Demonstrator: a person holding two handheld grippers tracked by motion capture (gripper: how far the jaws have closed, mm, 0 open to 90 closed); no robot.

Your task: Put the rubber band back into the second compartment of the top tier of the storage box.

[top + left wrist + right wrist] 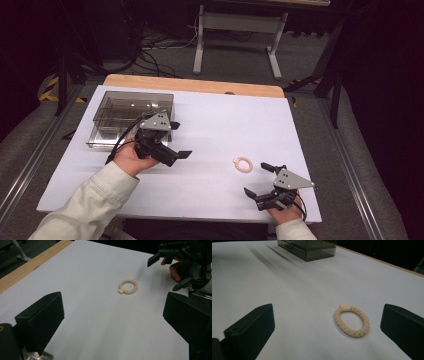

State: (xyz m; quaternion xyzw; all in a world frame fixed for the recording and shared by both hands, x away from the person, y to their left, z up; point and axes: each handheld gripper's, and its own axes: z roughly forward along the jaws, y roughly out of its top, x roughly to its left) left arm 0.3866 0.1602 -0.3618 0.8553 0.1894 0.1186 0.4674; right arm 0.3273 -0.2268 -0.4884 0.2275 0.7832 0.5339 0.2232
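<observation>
A small cream braided ring point(237, 162) lies flat on the white table top point(215, 130), right of centre. My right gripper point(258, 179) hovers just behind and to the right of it, open and holding nothing. In the right gripper view the ring point(338, 321) rests on the table ahead, between the two spread jaws and closer to the right one. My left gripper point(181, 140) is open and unladen at mid-left, beside the box, aimed toward the ring. The left gripper view has the ring point(136, 287) farther off, with the right gripper point(166, 273) beyond it.
A smoky transparent lidded box point(131, 116) stands at the back left of the table; it is the box point(309, 248) at the top of the right gripper view. A wooden edge point(195, 85) runs along the far side. Cables and a desk frame lie on the floor beyond.
</observation>
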